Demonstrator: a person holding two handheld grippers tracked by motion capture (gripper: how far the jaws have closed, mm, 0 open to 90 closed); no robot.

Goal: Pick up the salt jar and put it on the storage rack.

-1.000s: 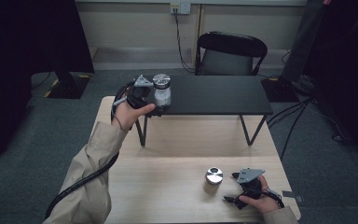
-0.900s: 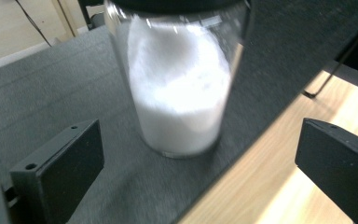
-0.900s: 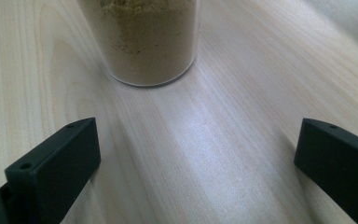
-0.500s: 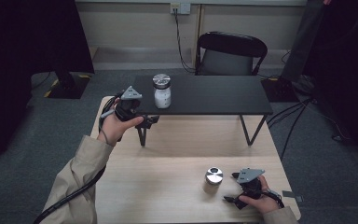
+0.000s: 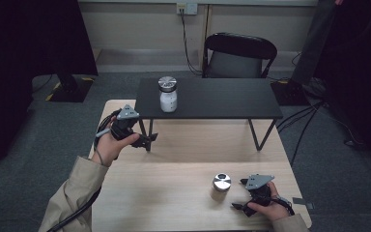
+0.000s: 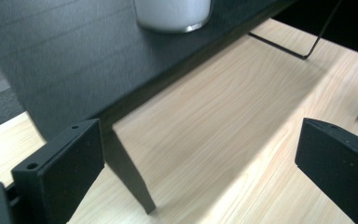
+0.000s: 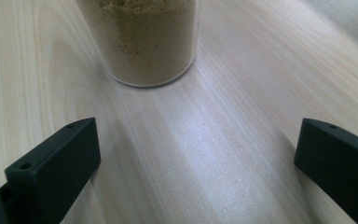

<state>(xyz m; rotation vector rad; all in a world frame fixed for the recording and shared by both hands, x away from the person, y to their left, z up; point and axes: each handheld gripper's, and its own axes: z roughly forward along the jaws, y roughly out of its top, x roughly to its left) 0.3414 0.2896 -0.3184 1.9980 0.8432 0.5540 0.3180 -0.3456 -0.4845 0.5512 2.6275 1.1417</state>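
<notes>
1. Left gripper (image 5: 147, 140): it stood low over the pale wooden table (image 5: 174, 203), beside the front left leg of the small black shelf-table (image 5: 222, 99). Its jaws were spread wide and held nothing.
2. Clear glass jar of white powder with a metal lid (image 5: 167, 94): it stood upright on the black shelf-table, near the left end, above and beyond the left gripper and apart from it. In the left gripper view its base (image 6: 172, 14) showed close to the front edge.
3. Risk, left side: in my judgement, any lift of the open jaws from under the edge could knock the shelf or its leg and tip that jar.
4. Clear jar of tan powder with a metal lid (image 5: 221, 187): it stood upright on the wooden table, just to the left of the right gripper (image 5: 244, 195), not touching it.
5. Right gripper: jaws wide apart and empty, resting low; the jar (image 7: 144, 42) lay ahead, left of centre.
6. Risk, right side: an off-centre approach would likely push the jar or topple it.
</notes>
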